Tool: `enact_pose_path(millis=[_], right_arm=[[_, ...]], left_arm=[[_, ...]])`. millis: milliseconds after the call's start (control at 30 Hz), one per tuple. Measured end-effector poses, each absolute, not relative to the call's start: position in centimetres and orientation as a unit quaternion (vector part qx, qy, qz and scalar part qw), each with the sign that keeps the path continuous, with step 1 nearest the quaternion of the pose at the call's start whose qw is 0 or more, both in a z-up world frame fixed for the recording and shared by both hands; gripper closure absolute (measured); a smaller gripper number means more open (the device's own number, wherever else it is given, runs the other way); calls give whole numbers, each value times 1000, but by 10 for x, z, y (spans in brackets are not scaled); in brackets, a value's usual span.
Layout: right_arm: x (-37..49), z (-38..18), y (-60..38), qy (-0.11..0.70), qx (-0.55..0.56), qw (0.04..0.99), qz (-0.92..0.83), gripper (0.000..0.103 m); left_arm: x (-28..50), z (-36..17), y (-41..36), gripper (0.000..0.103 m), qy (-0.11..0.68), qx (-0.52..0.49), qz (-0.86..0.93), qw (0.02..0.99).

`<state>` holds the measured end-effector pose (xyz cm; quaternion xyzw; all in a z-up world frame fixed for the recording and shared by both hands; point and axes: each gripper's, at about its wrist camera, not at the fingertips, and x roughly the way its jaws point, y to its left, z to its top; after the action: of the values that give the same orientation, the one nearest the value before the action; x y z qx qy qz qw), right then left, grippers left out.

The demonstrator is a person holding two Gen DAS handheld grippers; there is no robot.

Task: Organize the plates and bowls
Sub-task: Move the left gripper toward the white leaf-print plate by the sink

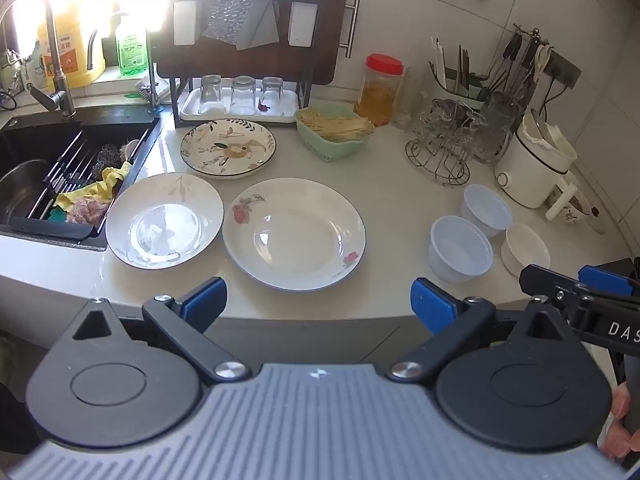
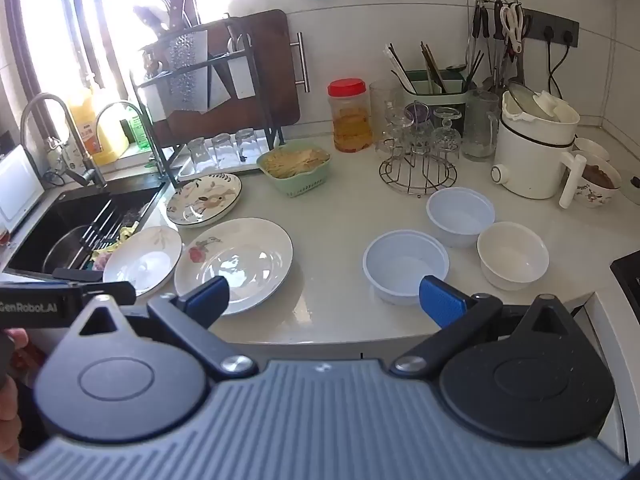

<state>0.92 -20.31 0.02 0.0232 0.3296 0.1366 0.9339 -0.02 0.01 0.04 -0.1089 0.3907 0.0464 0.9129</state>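
Left wrist view shows both the left gripper (image 1: 319, 300) and right gripper (image 2: 323, 297) spread wide and empty short of three plates (image 1: 294, 234) and three bowls (image 2: 406, 266) on the counter (image 1: 392, 192), so stacking probably starts next.

The pale, polished stone-like desk (image 1: 380, 184) is gleaming with window light, and the three glazed ceramic plates on it, the white plate with red flowers (image 1: 294, 234), the white plate with faint leaves (image 1: 164, 226) and the cream plate with a brown leaf pattern (image 1: 228, 148), are shining glossy and smooth. The two pale blue plastic bowls (image 2: 406, 266) are looking thin and semi-matt beside a smooth cream bowl (image 2: 513, 255). The wire glass stand (image 2: 418, 176) and tap (image 1: 48, 56) are showing bare metal, and the blue gripper fingers (image 2: 442, 300) are looking finely textured and matt.
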Motion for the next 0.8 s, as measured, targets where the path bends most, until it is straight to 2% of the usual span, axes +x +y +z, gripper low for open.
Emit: enact_pose_path(millis=[800], right_arm=[[-5,-3,-205,325,27,936,136,0]], left_arm=[[-17,-3,-2,3,400,-94,37,911]])
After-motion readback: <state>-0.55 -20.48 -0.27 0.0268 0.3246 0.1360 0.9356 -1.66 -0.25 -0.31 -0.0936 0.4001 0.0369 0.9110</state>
